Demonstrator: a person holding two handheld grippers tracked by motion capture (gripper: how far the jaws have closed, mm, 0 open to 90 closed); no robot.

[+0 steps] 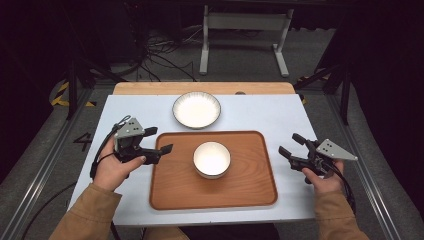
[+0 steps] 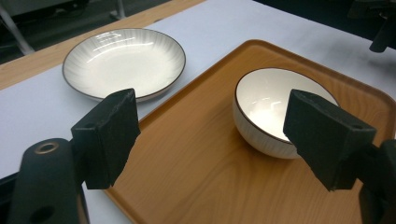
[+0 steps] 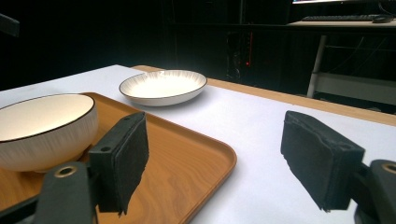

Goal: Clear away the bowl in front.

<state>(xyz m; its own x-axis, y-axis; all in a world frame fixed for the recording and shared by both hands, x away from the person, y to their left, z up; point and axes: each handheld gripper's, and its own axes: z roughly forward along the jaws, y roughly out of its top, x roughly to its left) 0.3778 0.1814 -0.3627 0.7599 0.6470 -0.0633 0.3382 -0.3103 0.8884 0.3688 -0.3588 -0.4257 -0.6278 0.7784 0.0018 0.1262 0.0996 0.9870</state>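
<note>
A white bowl (image 1: pixel 212 159) stands in the middle of a wooden tray (image 1: pixel 172 190) on the white table. A white ribbed plate (image 1: pixel 196 109) lies on the table just beyond the tray. My left gripper (image 1: pixel 158 140) is open at the tray's left edge, its jaws pointing right toward the bowl (image 2: pixel 271 109) with the plate (image 2: pixel 123 63) off to its left. My right gripper (image 1: pixel 291 144) is open over the bare table right of the tray, empty, facing the bowl (image 3: pixel 44 128) and plate (image 3: pixel 162 87).
The tray (image 2: pixel 196 158) covers most of the near table. A wooden strip (image 1: pixel 202 88) runs along the table's far edge. Beyond it stand a metal frame (image 1: pixel 245 35), cables and a dark floor.
</note>
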